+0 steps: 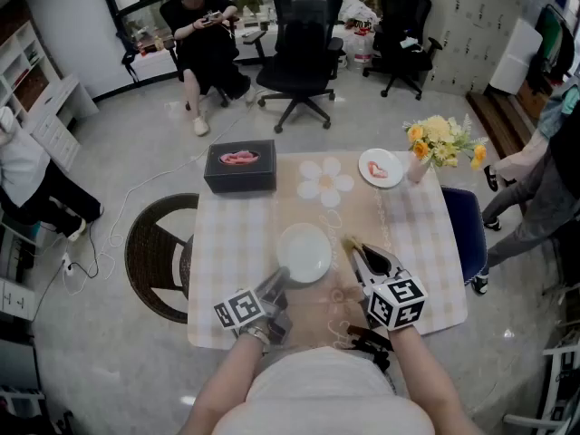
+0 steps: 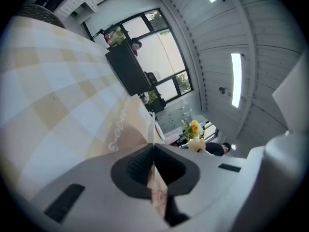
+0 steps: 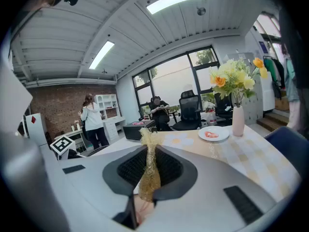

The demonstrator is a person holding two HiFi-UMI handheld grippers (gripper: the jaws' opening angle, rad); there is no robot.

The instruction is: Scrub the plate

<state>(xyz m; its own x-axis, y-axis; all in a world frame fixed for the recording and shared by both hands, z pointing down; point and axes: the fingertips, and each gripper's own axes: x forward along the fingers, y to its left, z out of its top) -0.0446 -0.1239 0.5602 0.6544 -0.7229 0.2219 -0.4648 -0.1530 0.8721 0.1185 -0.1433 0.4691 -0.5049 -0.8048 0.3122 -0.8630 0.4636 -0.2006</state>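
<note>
The white plate (image 1: 304, 253) lies on the checked tablecloth (image 1: 227, 243) near the table's front. My left gripper (image 1: 282, 277) is shut on its near-left rim; in the left gripper view the rim (image 2: 153, 127) shows edge-on as a thin white line between the closed jaws of the left gripper (image 2: 153, 166). My right gripper (image 1: 358, 254) sits just right of the plate, shut on a golden wire scrubber (image 1: 348, 241). The scrubber (image 3: 148, 170) sticks up from the closed jaws of the right gripper (image 3: 149, 178), apart from the plate.
At the back of the table stand a black box (image 1: 240, 167), a small plate with a red item (image 1: 381, 168) and a vase of yellow flowers (image 1: 441, 141). A wicker chair (image 1: 154, 252) is on the left, a blue chair (image 1: 464, 229) on the right. People stand and sit around.
</note>
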